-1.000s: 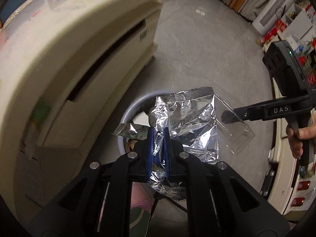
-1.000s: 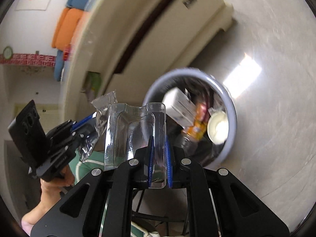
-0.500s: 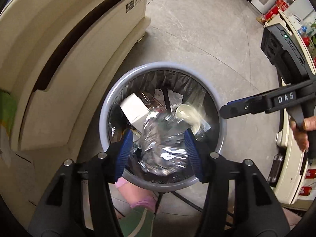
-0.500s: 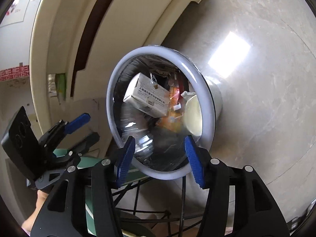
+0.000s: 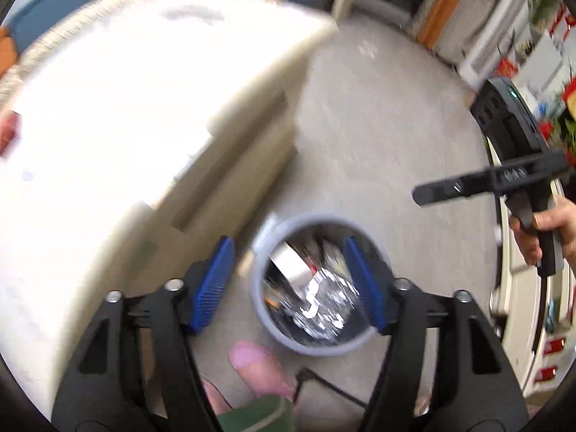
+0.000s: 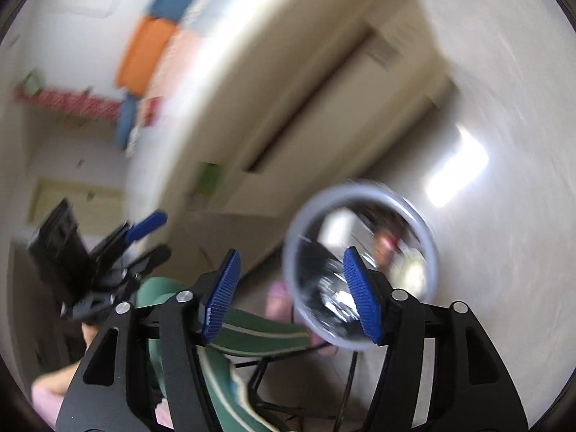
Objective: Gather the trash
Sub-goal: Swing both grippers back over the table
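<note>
A grey round trash bin [image 5: 260,302] stands on the floor below both grippers. Inside lie a crumpled foil wrapper [image 5: 325,300], a white box [image 5: 288,264] and other trash. My left gripper [image 5: 289,282] is open and empty above the bin. My right gripper [image 6: 289,293] is open and empty, up beside the bin [image 6: 430,241]; it also shows in the left wrist view [image 5: 453,189], off to the right. Both views are blurred by motion.
A large cream table or cabinet [image 5: 118,115] rises to the left of the bin. Grey floor [image 5: 378,126] spreads beyond it. The person's foot [image 5: 259,370] and green trouser leg are beside the bin. Shelves with clutter stand at the far right.
Both grippers let go of their trash, the foil wrapper and the clear plastic piece, over the bin. Both have since risen away from the bin, still open.
</note>
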The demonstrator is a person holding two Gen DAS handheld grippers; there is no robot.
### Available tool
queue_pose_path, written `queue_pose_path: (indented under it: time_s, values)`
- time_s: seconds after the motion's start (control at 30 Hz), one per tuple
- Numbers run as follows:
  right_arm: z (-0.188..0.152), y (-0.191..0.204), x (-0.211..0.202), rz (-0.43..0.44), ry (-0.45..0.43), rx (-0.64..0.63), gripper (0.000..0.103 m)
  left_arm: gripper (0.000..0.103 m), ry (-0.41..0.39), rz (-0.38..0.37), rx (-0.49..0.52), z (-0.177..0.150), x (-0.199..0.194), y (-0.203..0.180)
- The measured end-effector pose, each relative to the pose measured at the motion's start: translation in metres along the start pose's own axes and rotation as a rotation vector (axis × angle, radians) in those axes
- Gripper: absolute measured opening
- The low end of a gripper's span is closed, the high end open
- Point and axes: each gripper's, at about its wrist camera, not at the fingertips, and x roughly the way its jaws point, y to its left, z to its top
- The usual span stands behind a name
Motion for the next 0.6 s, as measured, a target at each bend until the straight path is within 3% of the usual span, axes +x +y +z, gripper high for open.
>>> queue_pose_path:
  time_s: [0.1,0.2,0.4,0.6]
  values:
    - [0.028,0.067,-0.008,0.026,-0.025,-0.150,0.066,0.080,-0.115,0.074,-0.041,0.015,-0.048,0.033]
    - [0.057,0.133,0.000,0.048,-0.039,-0.268,0.072,0.082,-0.171,0.160,-0.098,0.026,-0.081,0.078]
    - [0.116,0.248,0.071,0.072,0.001,-0.429,0.078,0.087,-0.188,0.315,-0.292,0.016,-0.114,0.193]
    - [0.166,0.333,0.178,-0.008,0.066,-0.509,0.078,0.089,-0.161,0.416,-0.472,-0.004,-0.126,0.303]
